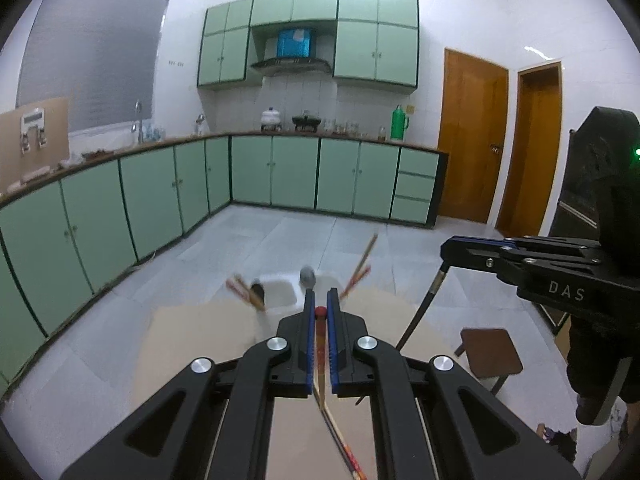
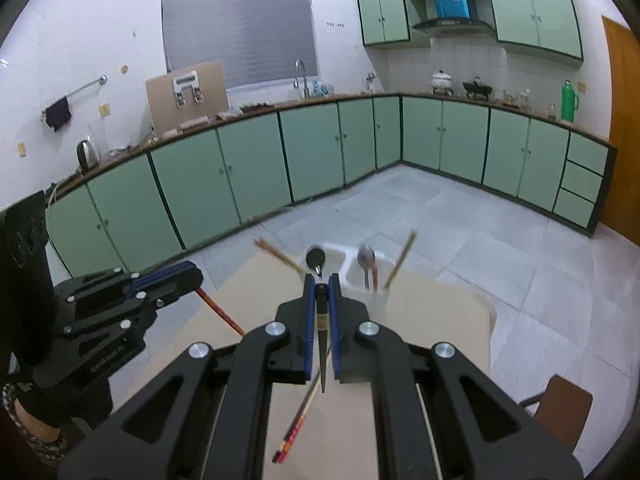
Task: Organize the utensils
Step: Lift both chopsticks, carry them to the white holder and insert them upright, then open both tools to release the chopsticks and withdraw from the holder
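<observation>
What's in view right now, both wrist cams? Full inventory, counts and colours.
utensil holder: 1, white, two compartments, far end of table
table: 1, beige, under both grippers
spoons: 2, dark one in holder's left compartment, silver one in right
chopsticks in holder: count unclear (blurred), tan and red, leaning outward
chopsticks on table: a pair, dark with red ends, near edge
stool: 1, brown, beside table
thermos: 1, green, counter
left hand-held gripper: black, blue pads, shut on red-tipped chopstick
right hand-held gripper: black, blue pads, shut on black chopstick
</observation>
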`<state>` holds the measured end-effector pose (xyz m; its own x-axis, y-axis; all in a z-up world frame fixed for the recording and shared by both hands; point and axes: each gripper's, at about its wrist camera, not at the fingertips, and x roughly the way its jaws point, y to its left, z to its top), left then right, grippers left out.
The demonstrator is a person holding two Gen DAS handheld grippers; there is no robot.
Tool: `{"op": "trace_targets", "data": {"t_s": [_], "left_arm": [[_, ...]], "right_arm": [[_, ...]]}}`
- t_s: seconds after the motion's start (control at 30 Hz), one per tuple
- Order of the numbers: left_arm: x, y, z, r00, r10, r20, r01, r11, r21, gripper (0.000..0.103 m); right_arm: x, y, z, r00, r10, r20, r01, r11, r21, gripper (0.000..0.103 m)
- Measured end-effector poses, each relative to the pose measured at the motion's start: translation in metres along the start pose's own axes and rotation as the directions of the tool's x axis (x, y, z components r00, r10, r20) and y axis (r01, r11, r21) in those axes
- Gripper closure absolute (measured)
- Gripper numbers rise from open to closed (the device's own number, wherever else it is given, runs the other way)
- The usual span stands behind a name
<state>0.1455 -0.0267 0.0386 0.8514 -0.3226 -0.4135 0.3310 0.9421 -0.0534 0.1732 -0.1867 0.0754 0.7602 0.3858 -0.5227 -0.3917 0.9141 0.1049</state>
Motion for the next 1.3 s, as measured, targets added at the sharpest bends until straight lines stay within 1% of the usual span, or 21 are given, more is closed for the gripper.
{"op": "trace_targets", "data": {"t_s": [0.1, 0.2, 0.3, 0.4, 0.53, 0.67, 0.87, 1.03, 1.17, 1.23, 1.27, 1.3], "left_arm": [[-0.004, -0.002, 0.025, 0.998, 0.009, 0.058, -0.01, 1.0, 0.022, 0.097], [-0.001, -0.003, 0.052, 0.993, 0.021, 0.112, -0.025, 0.999, 0.041, 0.097], [0.005, 0.0, 0.075, 0.988, 0.031, 0.153, -0.039, 0.998, 0.045, 0.097], [0.022, 0.003, 0.094, 0.983, 0.039, 0.178, -0.048, 0.998, 0.045, 0.097], [0.051, 0.007, 0.105, 0.979, 0.061, 0.196, -0.072, 0.996, 0.05, 0.097], [0.084, 0.014, 0.1, 0.981, 0.084, 0.175, -0.093, 0.995, 0.045, 0.097], [0.13, 0.025, 0.079, 0.99, 0.097, 0.099, -0.1, 0.995, 0.025, 0.097], [0.148, 0.033, 0.061, 0.993, 0.103, 0.052, -0.104, 0.994, 0.017, 0.097], [0.162, 0.038, 0.05, 0.995, 0.099, -0.003, -0.099, 0.995, 0.009, 0.097], [0.165, 0.041, 0.045, 0.995, 0.1, -0.026, -0.1, 0.995, 0.008, 0.096], [0.162, 0.042, 0.043, 0.994, 0.101, -0.03, -0.101, 0.995, 0.005, 0.093], [0.161, 0.043, 0.042, 0.994, 0.101, -0.033, -0.101, 0.995, 0.003, 0.09]], "right_arm": [[-0.008, 0.001, 0.028, 0.998, 0.002, 0.059, -0.001, 1.0, -0.019, 0.097], [-0.01, 0.0, 0.056, 0.993, -0.021, 0.115, 0.026, 0.999, -0.043, 0.097], [-0.004, -0.007, 0.08, 0.987, -0.047, 0.153, 0.055, 0.997, -0.051, 0.097], [0.007, -0.016, 0.096, 0.982, -0.075, 0.173, 0.086, 0.995, -0.053, 0.097], [0.034, -0.034, 0.105, 0.979, -0.103, 0.174, 0.111, 0.993, -0.036, 0.097], [0.068, -0.05, 0.1, 0.982, -0.121, 0.143, 0.126, 0.992, -0.02, 0.097], [0.111, -0.059, 0.078, 0.989, -0.126, 0.08, 0.127, 0.992, -0.014, 0.097], [0.13, -0.056, 0.062, 0.991, -0.128, 0.042, 0.129, 0.991, -0.021, 0.097], [0.142, -0.056, 0.051, 0.992, -0.124, -0.002, 0.124, 0.992, -0.013, 0.096], [0.142, -0.056, 0.048, 0.991, -0.136, -0.008, 0.136, 0.991, -0.008, 0.095], [0.141, -0.055, 0.047, 0.99, -0.141, -0.007, 0.141, 0.99, -0.006, 0.091], [0.138, -0.054, 0.047, 0.989, -0.147, -0.006, 0.147, 0.989, 0.0, 0.084]]}}
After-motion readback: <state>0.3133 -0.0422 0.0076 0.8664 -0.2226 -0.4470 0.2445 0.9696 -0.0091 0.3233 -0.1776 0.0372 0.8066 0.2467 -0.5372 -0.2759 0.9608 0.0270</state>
